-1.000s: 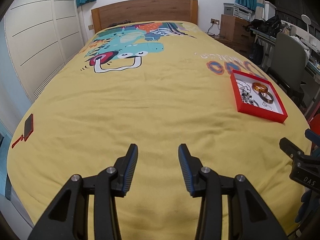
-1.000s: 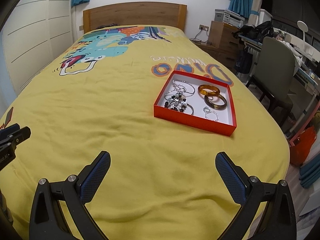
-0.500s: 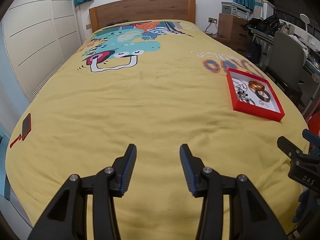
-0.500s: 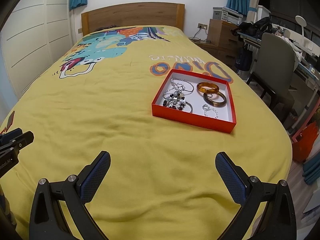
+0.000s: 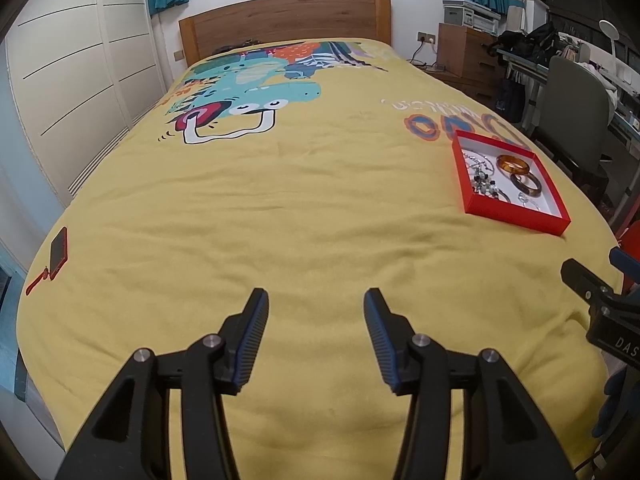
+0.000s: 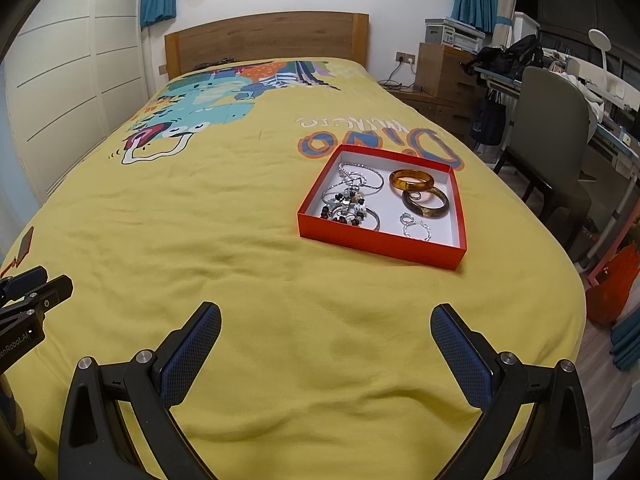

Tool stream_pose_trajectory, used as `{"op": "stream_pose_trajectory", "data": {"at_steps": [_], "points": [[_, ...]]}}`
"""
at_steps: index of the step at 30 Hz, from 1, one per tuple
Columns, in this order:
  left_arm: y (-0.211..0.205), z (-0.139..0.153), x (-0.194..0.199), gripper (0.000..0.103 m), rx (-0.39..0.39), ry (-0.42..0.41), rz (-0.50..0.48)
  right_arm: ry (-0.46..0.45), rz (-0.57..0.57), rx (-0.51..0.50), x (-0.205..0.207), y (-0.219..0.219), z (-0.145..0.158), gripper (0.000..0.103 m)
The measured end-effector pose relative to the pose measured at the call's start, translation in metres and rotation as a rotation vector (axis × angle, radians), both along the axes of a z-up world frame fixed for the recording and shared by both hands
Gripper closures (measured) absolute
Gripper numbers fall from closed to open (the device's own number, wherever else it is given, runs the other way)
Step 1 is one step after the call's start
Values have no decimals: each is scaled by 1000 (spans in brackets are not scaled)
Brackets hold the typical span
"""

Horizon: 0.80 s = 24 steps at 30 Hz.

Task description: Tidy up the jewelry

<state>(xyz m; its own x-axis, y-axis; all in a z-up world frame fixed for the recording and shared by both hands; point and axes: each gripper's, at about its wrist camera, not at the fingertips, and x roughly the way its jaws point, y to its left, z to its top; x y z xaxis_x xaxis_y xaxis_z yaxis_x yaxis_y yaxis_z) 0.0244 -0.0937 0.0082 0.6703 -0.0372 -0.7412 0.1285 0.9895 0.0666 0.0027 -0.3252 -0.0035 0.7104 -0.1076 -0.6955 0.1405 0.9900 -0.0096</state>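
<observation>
Yellow bed: left tongs have just spread, empty; right tongs gape empty, box at one o'clock, untouched.

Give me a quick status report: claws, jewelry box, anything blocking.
Left claw empty, jaws just been opening. Right claw wide open, empty. Red jewelry box on yellow bedspread, untouched. Path clear.

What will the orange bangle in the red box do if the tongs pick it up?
The orange bangle looks like a thick, glossy ring, so it would probably stay stiff and might slip on the pads. Being round, it could roll if dropped on edge. It touches the darker bangle, so lifting may nudge that one.
</observation>
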Motion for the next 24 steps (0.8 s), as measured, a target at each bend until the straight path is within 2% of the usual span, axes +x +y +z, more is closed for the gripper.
{"op": "stream_pose_trajectory", "data": {"at_steps": [24], "points": [[-1,-6,-8,55,27,14,5,4,5,30,2,-7,-8,0]]}}
